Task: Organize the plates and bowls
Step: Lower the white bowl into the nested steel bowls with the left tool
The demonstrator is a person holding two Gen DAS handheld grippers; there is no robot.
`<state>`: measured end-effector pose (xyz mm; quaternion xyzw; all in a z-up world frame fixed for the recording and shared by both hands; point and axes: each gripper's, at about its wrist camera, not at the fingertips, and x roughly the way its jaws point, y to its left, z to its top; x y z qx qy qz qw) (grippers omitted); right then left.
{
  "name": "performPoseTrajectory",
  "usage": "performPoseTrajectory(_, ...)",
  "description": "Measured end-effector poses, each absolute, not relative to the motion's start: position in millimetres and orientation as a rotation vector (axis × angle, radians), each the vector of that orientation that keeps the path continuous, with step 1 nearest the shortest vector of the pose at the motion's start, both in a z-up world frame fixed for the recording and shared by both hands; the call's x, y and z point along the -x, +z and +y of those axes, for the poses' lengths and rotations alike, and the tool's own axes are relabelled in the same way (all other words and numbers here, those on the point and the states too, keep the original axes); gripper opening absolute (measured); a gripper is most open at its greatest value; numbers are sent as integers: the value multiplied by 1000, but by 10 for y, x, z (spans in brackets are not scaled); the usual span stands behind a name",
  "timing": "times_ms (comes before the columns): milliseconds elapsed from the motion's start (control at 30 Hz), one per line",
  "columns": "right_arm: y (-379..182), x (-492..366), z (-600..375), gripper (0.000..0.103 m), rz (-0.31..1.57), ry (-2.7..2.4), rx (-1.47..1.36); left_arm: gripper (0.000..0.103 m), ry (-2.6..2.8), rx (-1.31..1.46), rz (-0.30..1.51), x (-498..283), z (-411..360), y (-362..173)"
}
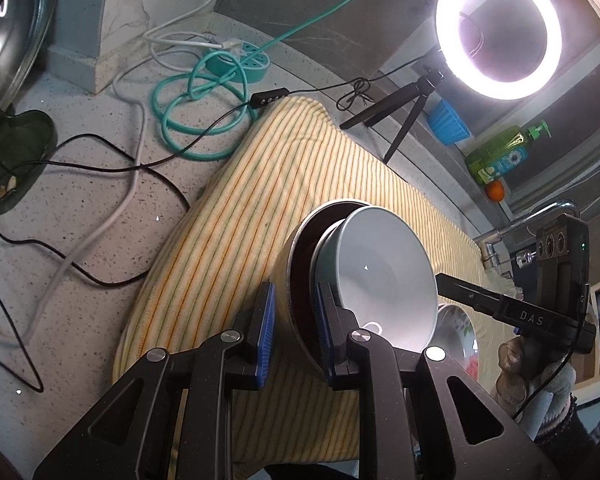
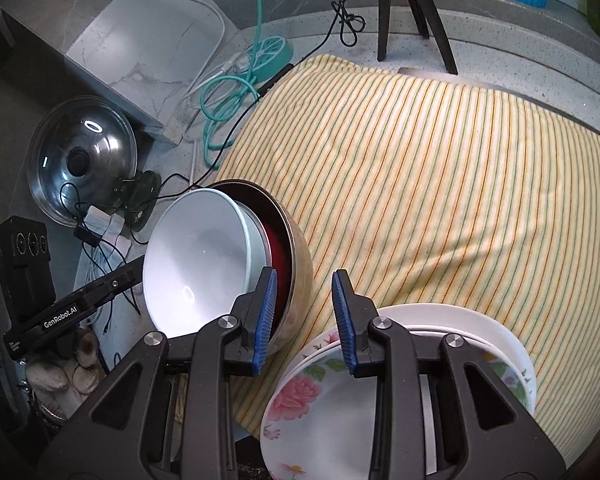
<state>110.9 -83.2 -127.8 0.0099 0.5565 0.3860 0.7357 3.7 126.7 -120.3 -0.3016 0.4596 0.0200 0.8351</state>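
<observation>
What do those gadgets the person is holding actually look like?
Each hand-held gripper is matte black, with slotted arms, silver pivot bolts and two fingers tipped with ribbed blue pads. The left hand-held gripper reads "GenRobot.AI" on its side; the right hand-held gripper reads "DAS". Each carries a black box with three round lenses, and a thin black cable trails from the right one. The hand wears a pale knitted glove.

White bowl [image 2: 196, 264]: plain, glossy, tilted on its side, nested in the larger bowl.
Outer bowl [image 2: 296, 264]: metal-toned outside, dark red inside, tilted likewise on the striped cloth.
Plates [image 2: 324, 400]: a stack, rose-patterned and plain white, near right of the bowls.
</observation>
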Motion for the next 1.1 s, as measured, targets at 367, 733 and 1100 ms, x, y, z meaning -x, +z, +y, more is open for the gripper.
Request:
performPoseTrajectory(367,-1401,-1110,-742,27,1260,873,-23,15,45,656,987,-66,1301,-1315)
performPoseTrajectory(733,-1438,-1140,-724,12,1282,887,-43,9,23,665,997,-102,1273,-1361)
performPoseTrajectory(1100,-1422,-1135,-754,12,1292,876,-62,8,28,650,994,-95,1242,-1321)
